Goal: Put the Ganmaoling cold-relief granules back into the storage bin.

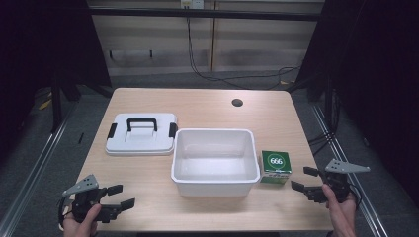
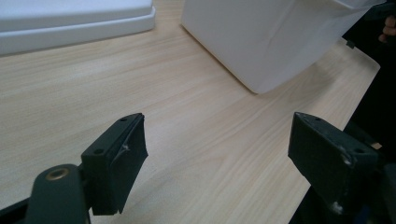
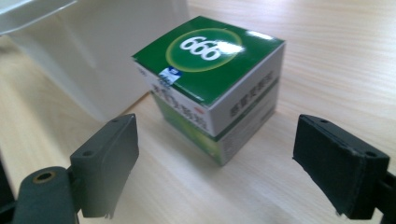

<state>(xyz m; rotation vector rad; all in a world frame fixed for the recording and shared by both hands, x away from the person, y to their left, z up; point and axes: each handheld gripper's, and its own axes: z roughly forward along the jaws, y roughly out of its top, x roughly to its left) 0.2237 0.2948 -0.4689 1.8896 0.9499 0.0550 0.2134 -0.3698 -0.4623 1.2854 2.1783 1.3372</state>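
A white open bin point(image 1: 216, 183) stands in the middle of the wooden table, and its wall point(image 2: 266, 42) rises ahead in the left gripper view. Its white lid point(image 1: 142, 134) with black handle and clips lies flat to the left. A green and white box marked 666 point(image 1: 275, 167) sits just right of the bin; in the right gripper view the box point(image 3: 215, 84) lies a short way beyond the jaws. My left gripper point(image 1: 120, 196) is open at the front left corner, nothing between its jaws point(image 2: 217, 158). My right gripper point(image 1: 305, 178) is open point(image 3: 215, 168), right of the box.
A dark round cable hole point(image 1: 237, 102) sits near the table's far edge. The table's front edge point(image 1: 207, 228) lies just under both hands. Black curtains flank the table, and cables run over the floor behind it.
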